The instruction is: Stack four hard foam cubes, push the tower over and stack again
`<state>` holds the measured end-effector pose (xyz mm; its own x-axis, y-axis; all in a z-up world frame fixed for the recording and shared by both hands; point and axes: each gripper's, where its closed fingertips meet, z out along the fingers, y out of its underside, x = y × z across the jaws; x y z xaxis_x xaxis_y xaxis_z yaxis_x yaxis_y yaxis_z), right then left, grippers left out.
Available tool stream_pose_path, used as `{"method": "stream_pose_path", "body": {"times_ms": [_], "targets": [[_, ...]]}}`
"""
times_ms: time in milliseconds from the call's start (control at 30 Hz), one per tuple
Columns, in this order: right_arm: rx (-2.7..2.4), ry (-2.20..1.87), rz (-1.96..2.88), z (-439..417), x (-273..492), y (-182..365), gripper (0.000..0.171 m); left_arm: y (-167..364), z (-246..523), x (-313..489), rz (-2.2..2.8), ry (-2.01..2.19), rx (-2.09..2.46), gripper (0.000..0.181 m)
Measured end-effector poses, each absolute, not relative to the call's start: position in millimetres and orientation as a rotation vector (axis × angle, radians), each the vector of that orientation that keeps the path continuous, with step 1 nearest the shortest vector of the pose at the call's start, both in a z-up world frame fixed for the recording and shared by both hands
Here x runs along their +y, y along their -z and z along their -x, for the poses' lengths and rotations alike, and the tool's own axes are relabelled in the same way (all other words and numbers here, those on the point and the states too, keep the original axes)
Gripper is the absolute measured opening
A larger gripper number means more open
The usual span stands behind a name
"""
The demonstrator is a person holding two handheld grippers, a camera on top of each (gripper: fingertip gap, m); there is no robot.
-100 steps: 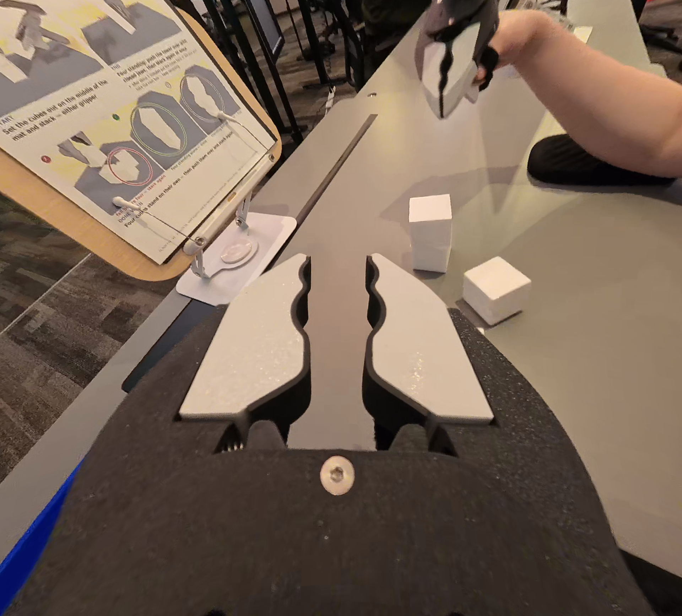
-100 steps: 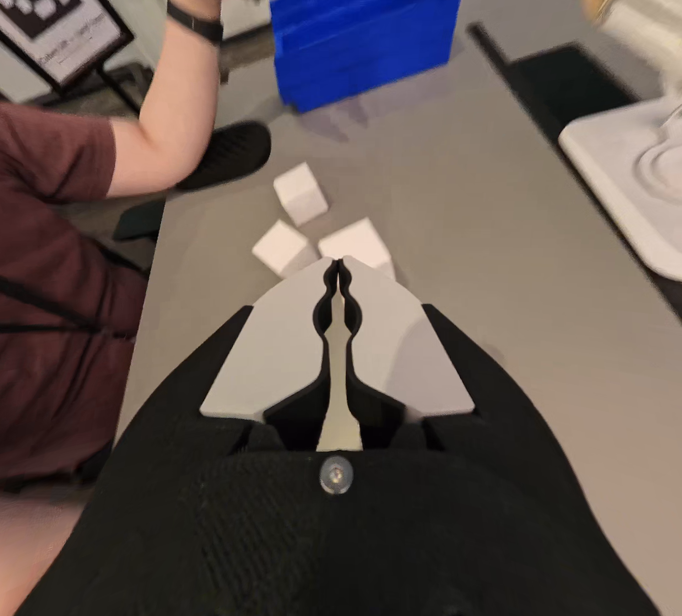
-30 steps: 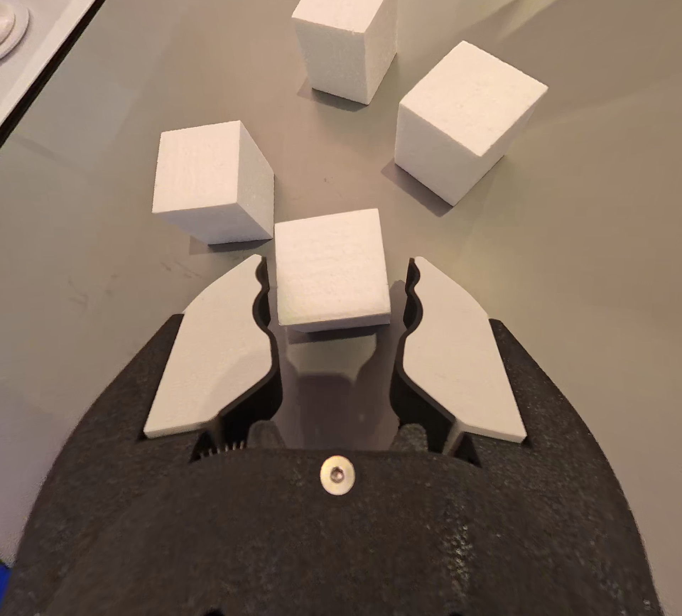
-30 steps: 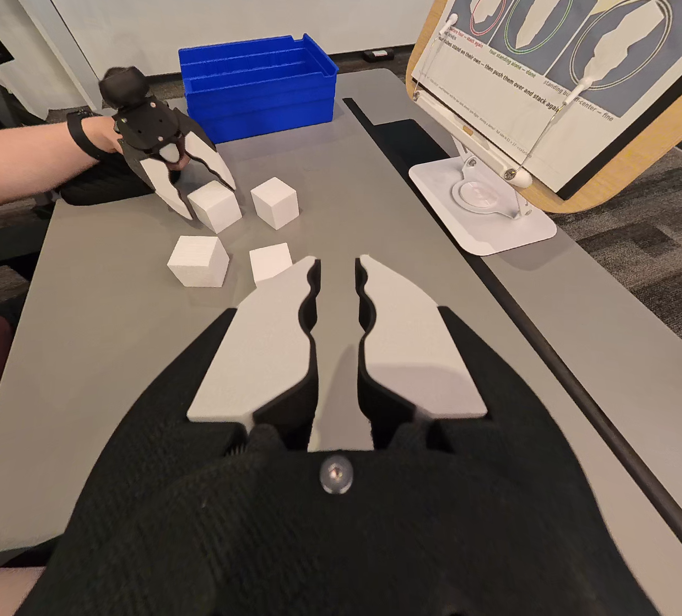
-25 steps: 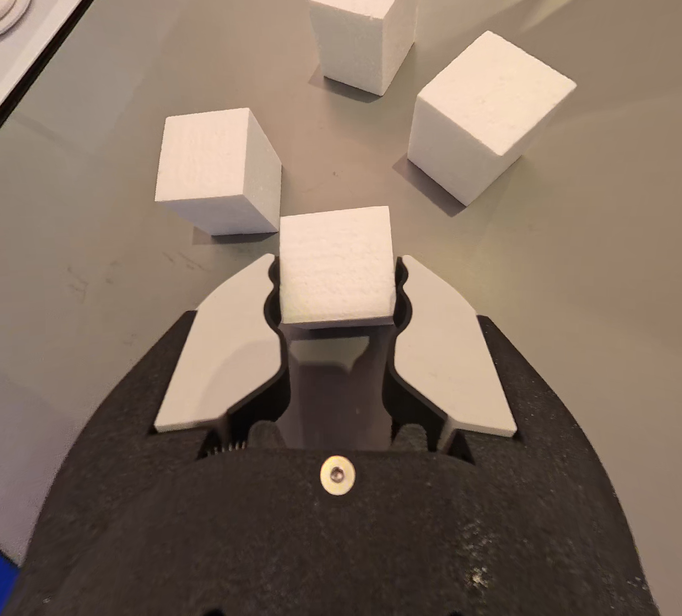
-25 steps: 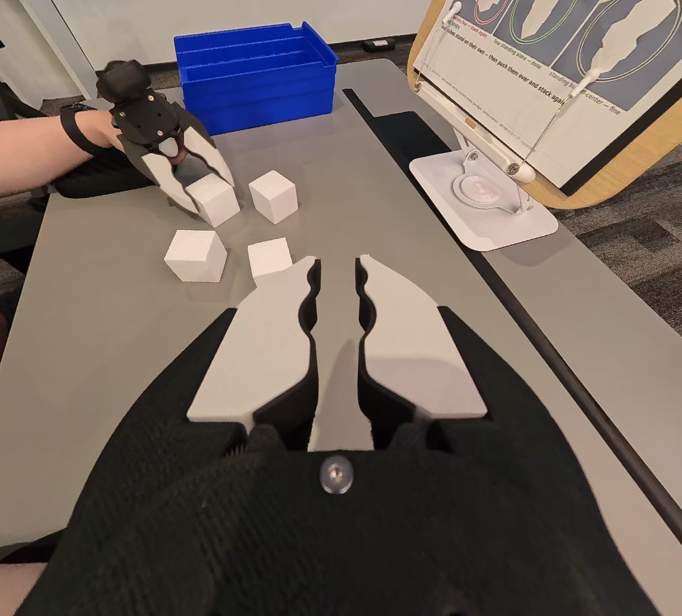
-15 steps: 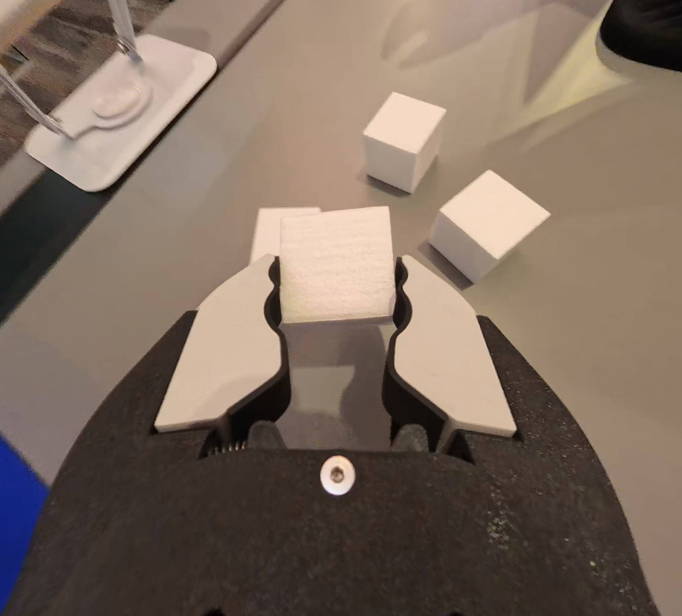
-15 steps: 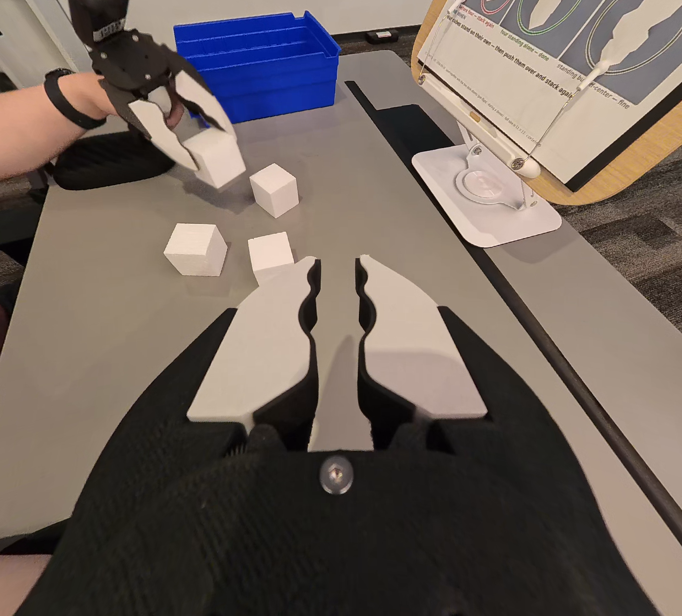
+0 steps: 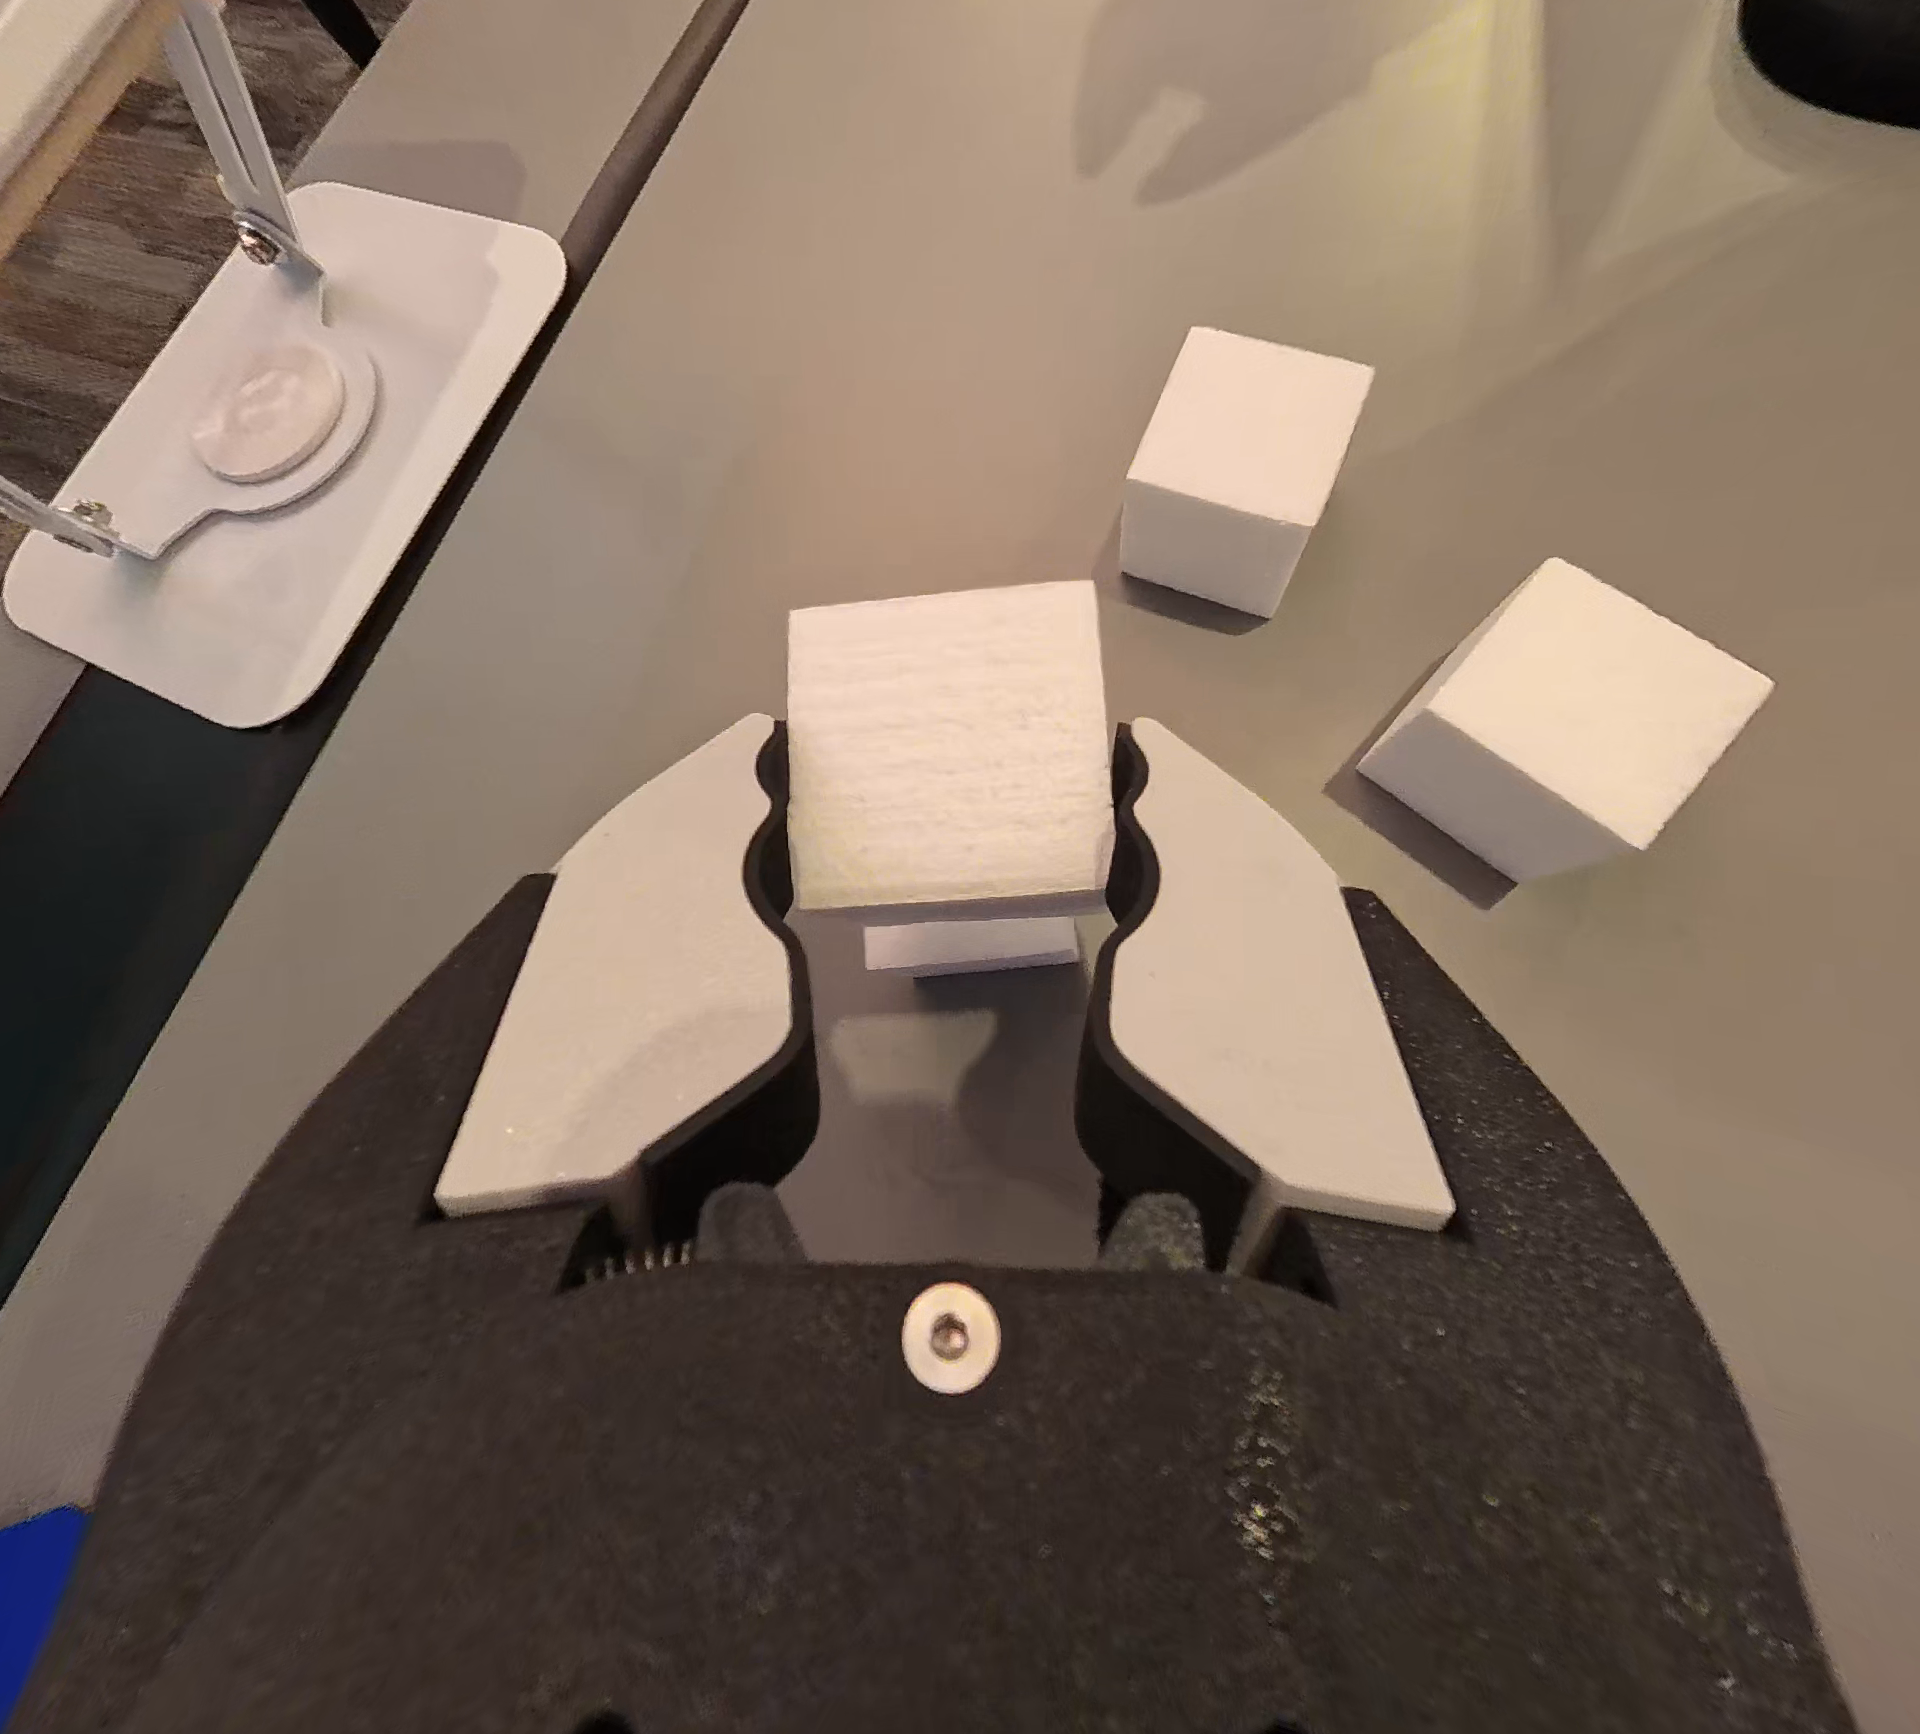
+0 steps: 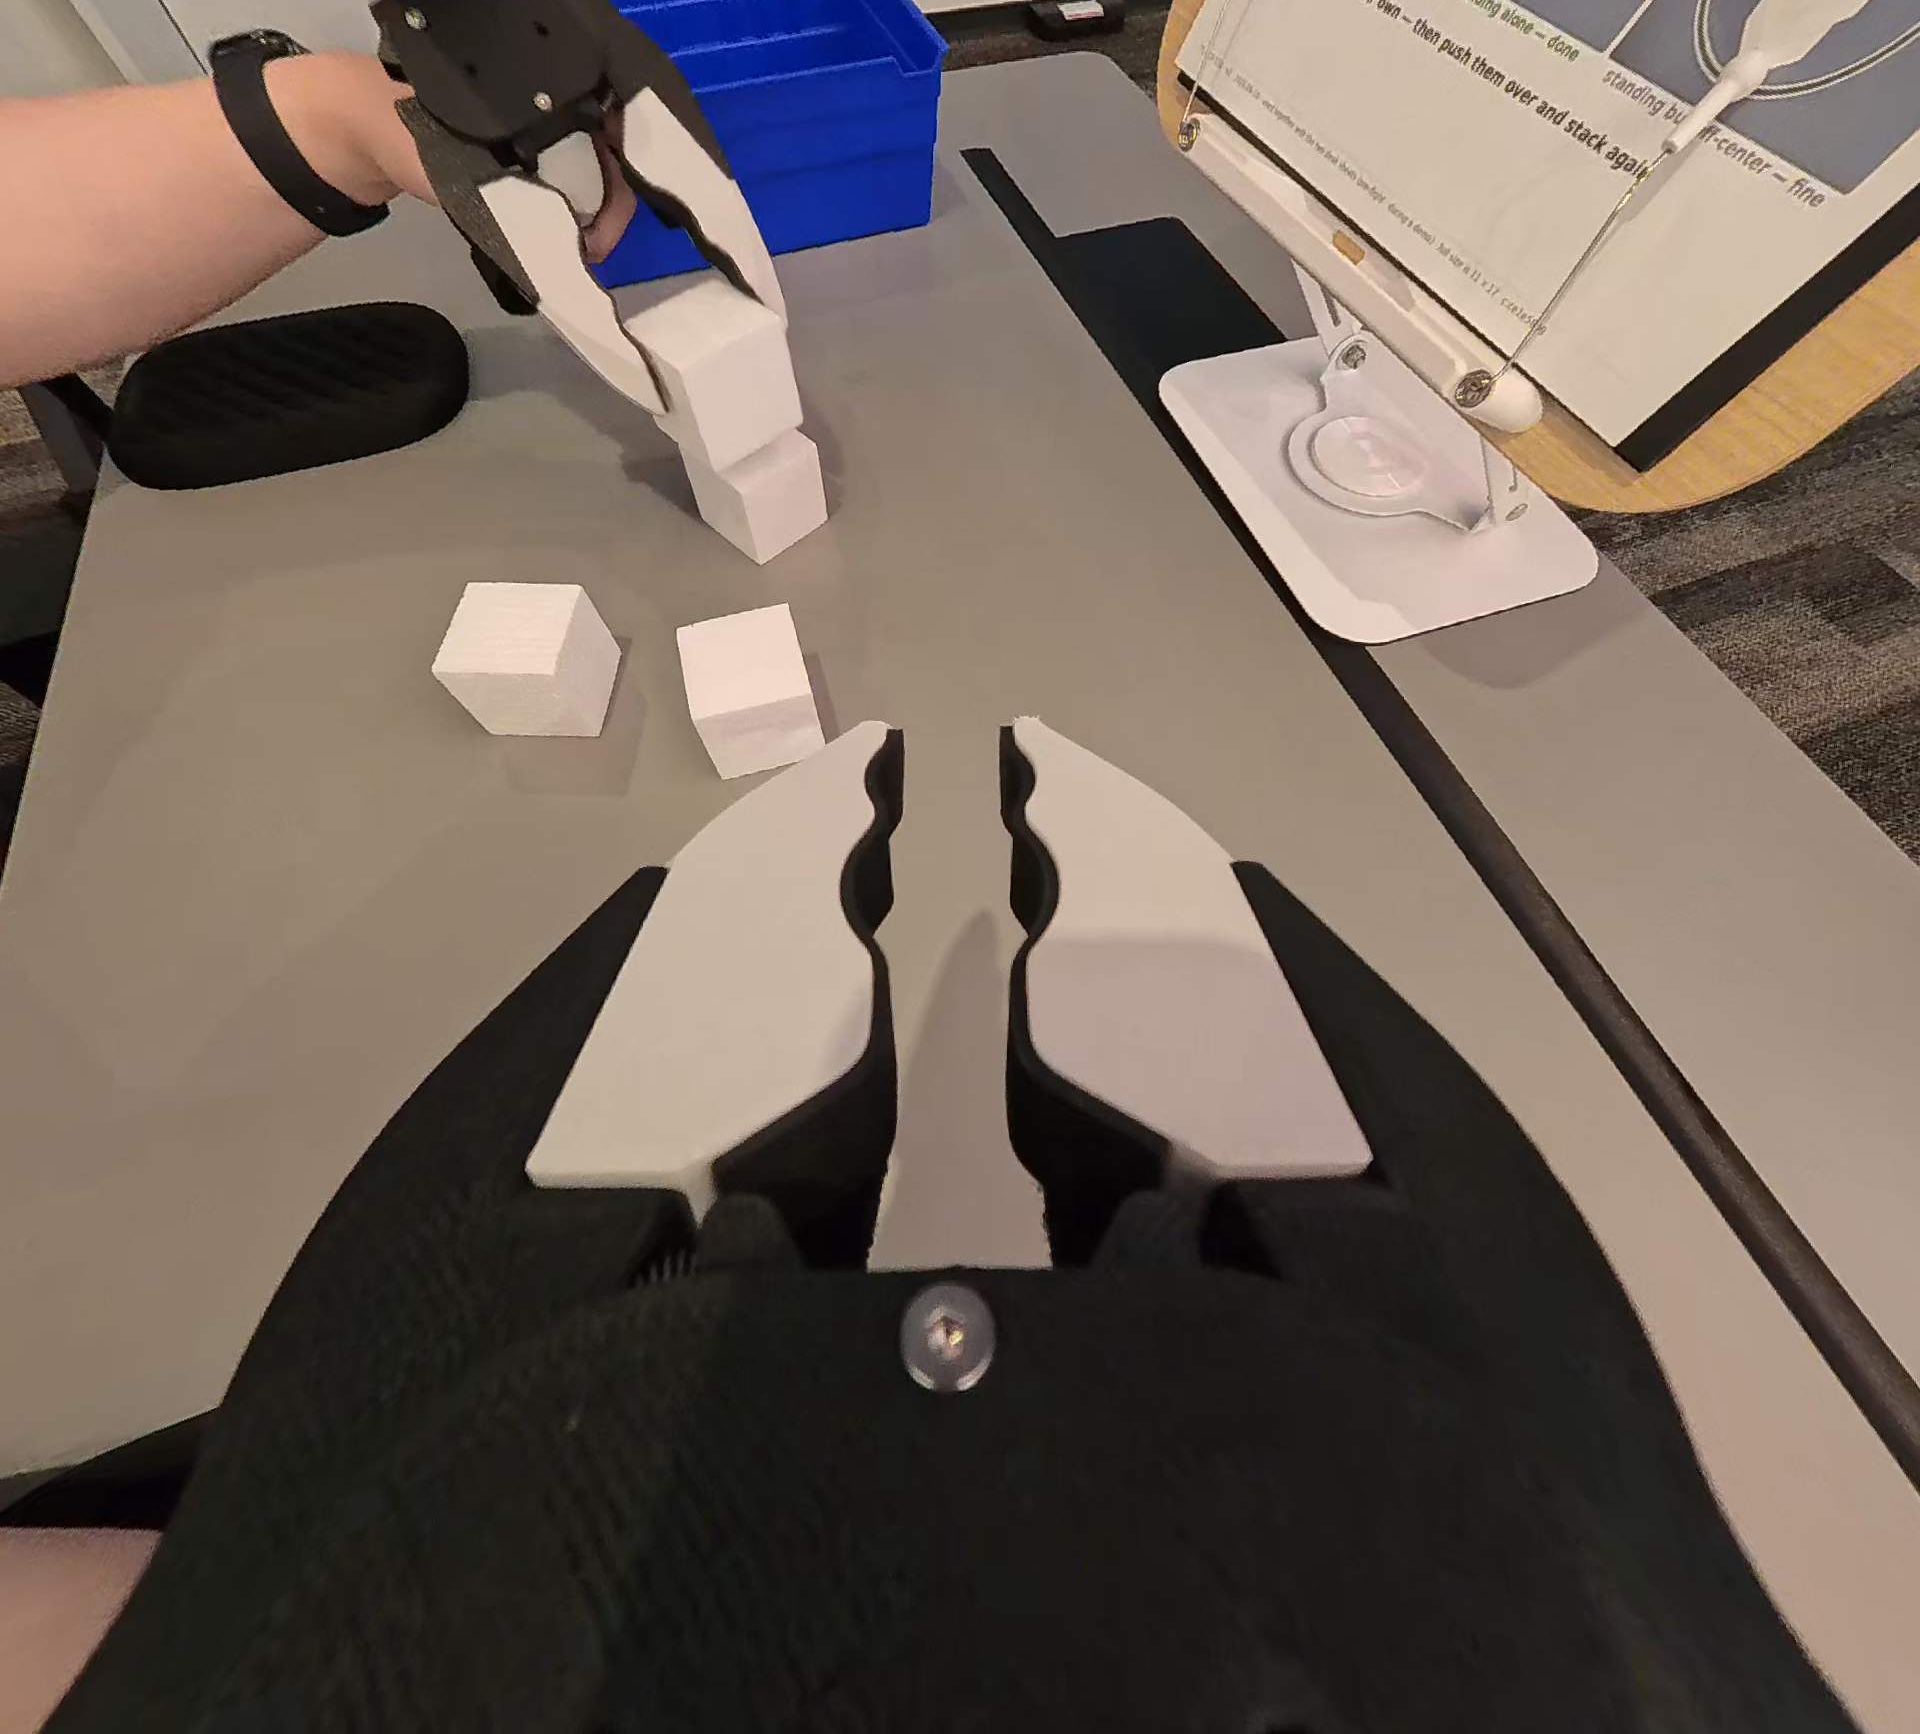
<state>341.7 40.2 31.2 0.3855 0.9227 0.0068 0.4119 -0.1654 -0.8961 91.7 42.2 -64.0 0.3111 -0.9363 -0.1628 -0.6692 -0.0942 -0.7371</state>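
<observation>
Nearest in the right wrist view, the right tool (image 10: pixel 951 734) hangs over the grey counter (image 10: pixel 1039 541) with its jaws a narrow gap apart and nothing between them. Just beyond its left fingertip sits a loose cube (image 10: pixel 750 687), and a second loose cube (image 10: pixel 528 671) lies to the left of that, a little apart from it.

Farther off, the left tool (image 10: pixel 717 344) grips a cube (image 10: pixel 727 375) by two opposite sides, jaws closed firmly on it, and holds it directly over a base cube (image 10: pixel 764 495) resting on the counter. In the right wrist view the held cube appears to touch or nearly touch the base; in the left wrist view only a sliver of the base (image 9: pixel 971 946) peeks out beneath the held cube (image 9: pixel 940 749), so whether it is seated flat cannot be told. The two look turned slightly against each other, so the faces may overlap only partly.

The step appears to be laying the second level. The risk is release: if the cube is tilted or off-centre when the jaws open, it may tip off, and light foam could cling to a finger and be dragged aside. Pressing down at an angle could also slide the base along the smooth counter.

Beyond stand a blue bin (image 10: pixel 769 115) at the far end and a document stand (image 10: pixel 1382 489) to the right.
</observation>
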Motion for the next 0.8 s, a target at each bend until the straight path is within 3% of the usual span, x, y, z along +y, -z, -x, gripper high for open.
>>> {"method": "stream_pose_path", "body": {"times_ms": [800], "targets": [[-1.219, -0.731, 1.793, -338, 41, -18, 0.018, 81, -84, 52, 1.884, 0.406, 1.38, 0.064]]}}
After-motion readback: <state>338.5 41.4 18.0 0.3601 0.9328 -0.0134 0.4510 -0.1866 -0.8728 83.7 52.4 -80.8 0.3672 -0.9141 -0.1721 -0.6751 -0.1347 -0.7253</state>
